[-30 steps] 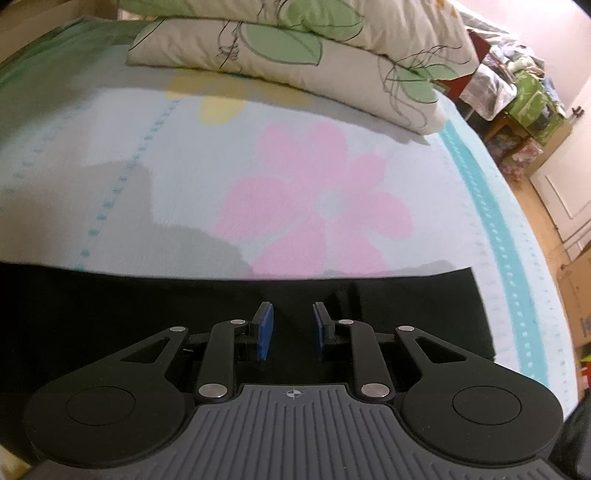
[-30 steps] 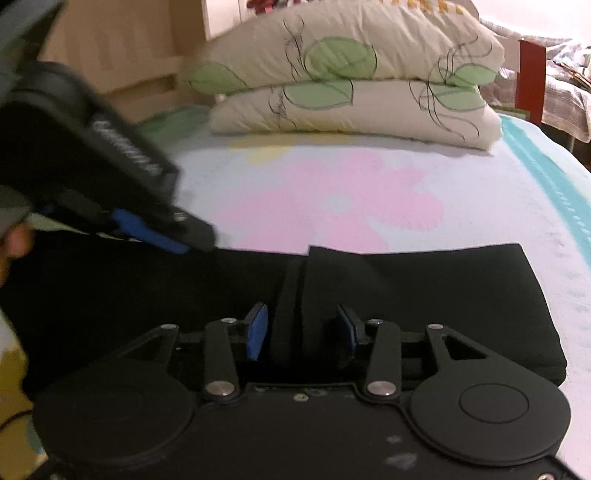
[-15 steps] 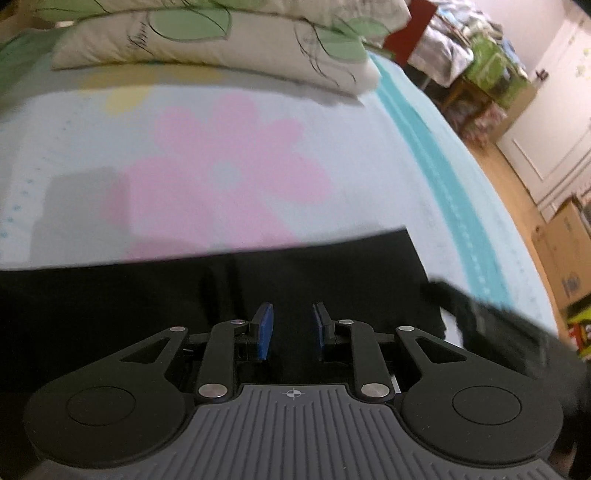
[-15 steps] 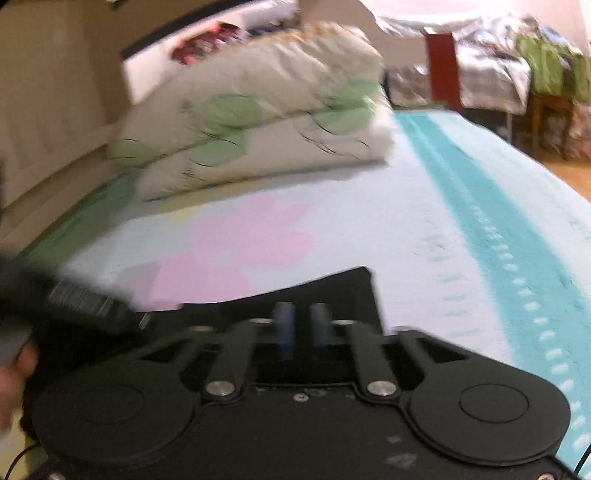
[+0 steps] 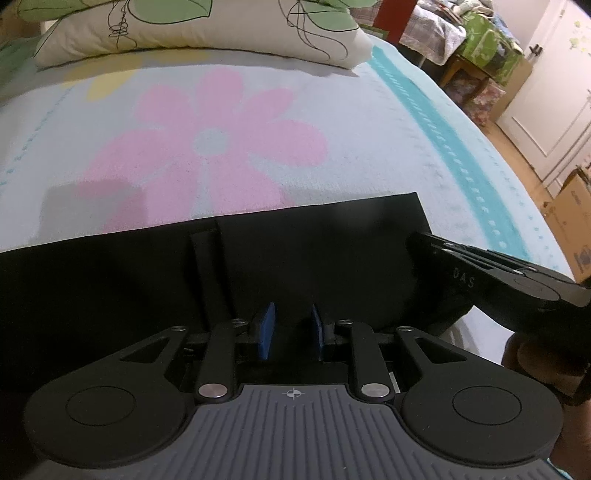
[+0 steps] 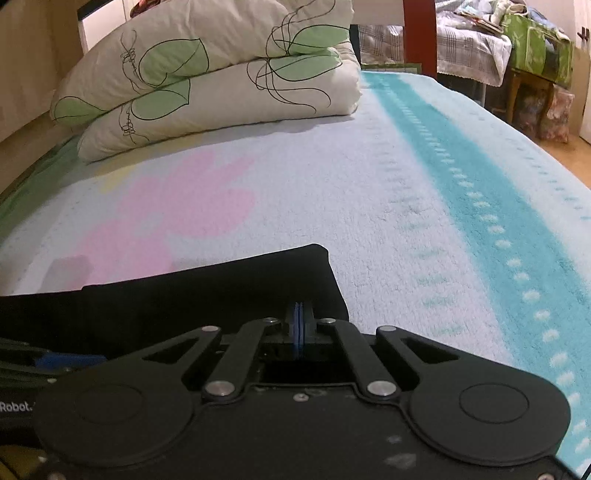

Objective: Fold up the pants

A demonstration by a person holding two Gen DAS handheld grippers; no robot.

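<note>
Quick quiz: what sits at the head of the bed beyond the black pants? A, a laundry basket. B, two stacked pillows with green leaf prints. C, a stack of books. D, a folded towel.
B: the right wrist view shows two leaf-print pillows stacked beyond the black pants.

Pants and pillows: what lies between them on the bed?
Nothing: bare blanket with its pink flower runs from the black pants to the pillows, in both wrist views.

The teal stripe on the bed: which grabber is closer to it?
Right. The right gripper sits at the end of the black pants nearest the teal stripe; the left gripper is farther along the pants, away from it.
</note>
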